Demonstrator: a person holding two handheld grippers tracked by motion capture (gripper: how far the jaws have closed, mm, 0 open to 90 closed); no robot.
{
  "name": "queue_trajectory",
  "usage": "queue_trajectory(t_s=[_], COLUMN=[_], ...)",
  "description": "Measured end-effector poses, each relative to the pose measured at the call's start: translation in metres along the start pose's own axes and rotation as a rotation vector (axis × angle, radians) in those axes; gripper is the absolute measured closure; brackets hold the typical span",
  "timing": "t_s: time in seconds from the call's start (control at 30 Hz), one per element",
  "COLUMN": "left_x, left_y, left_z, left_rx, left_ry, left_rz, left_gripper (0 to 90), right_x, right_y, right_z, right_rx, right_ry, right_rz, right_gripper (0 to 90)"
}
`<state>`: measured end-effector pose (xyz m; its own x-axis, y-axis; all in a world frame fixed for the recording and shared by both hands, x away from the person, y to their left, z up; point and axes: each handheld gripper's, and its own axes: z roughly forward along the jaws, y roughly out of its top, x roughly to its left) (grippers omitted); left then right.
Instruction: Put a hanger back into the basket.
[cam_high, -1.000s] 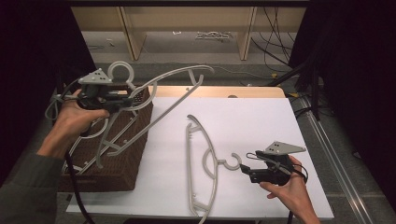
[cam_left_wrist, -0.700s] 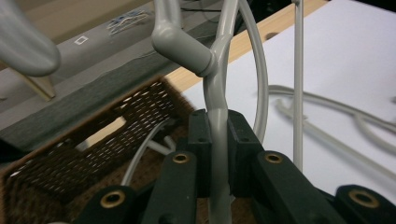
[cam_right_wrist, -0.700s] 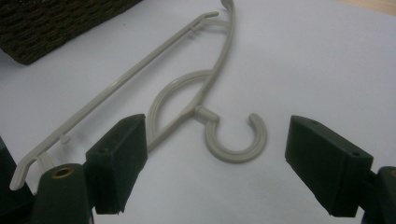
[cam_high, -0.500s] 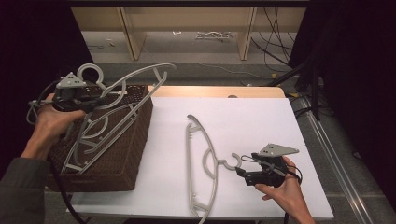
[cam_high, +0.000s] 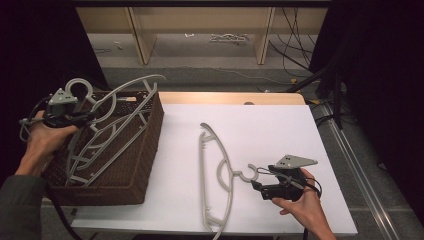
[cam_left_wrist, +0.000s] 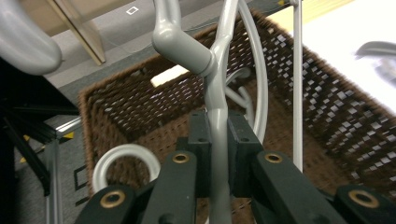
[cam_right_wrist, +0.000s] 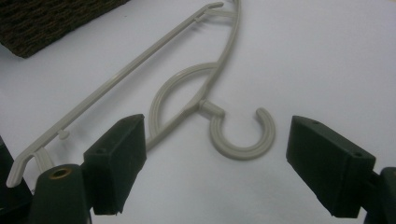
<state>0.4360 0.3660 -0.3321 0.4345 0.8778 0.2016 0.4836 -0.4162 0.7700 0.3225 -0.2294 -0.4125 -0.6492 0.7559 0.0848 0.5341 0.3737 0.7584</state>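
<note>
Inside the wicker basket (cam_high: 145, 150) lie grey hangers (cam_high: 95, 150), 1 clamped by left tongs (cam_high: 92, 116).

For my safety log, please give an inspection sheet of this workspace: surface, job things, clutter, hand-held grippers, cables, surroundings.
Surface: white table, bare wood strip along its far edge.
Job's things: held hanger tilted over the brown wicker basket, with more hangers inside; second hanger flat on the table.
Clutter: nothing seen.
Grippers: left hand-held gripper shut on the held hanger's neck; right hand-held gripper open, jaws either side of the flat hanger's hook, not touching it.
Cables: one cable loops from the left hand-held gripper; black cables on the floor behind the table.
Surroundings: wooden frame behind, dark at both sides.
</note>
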Motion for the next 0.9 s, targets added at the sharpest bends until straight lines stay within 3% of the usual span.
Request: queue_trajectory(t_s=[0.27, 0.5, 0.73, 0.9], left_x=[0.009, 0.015, 0.01, 0.002], left_y=[-0.023, -0.044, -0.053, -0.051], left_z=[0.003, 0.009, 0.018, 0.029], left_rx=[0.023, 0.091, 0.13, 0.167], left_ry=[0.013, 0.052, 0.041, 0.039], left_rz=[-0.004, -0.001, 0.011, 0.047], left_gripper=[82.0, 82.0, 81.9, 81.9], right_x=[-0.001, 0.0, -0.001, -0.002], right_y=[-0.001, -0.001, -0.002, -0.002], right_z=[0.002, 0.001, 0.002, 0.003], right_rx=[0.001, 0.013, 0.015, 0.014], right_ry=[-0.006, 0.004, 0.003, 0.001], right_rz=[0.001, 0.016, 0.019, 0.01], right_gripper=[21.0, 21.0, 21.0, 21.0])
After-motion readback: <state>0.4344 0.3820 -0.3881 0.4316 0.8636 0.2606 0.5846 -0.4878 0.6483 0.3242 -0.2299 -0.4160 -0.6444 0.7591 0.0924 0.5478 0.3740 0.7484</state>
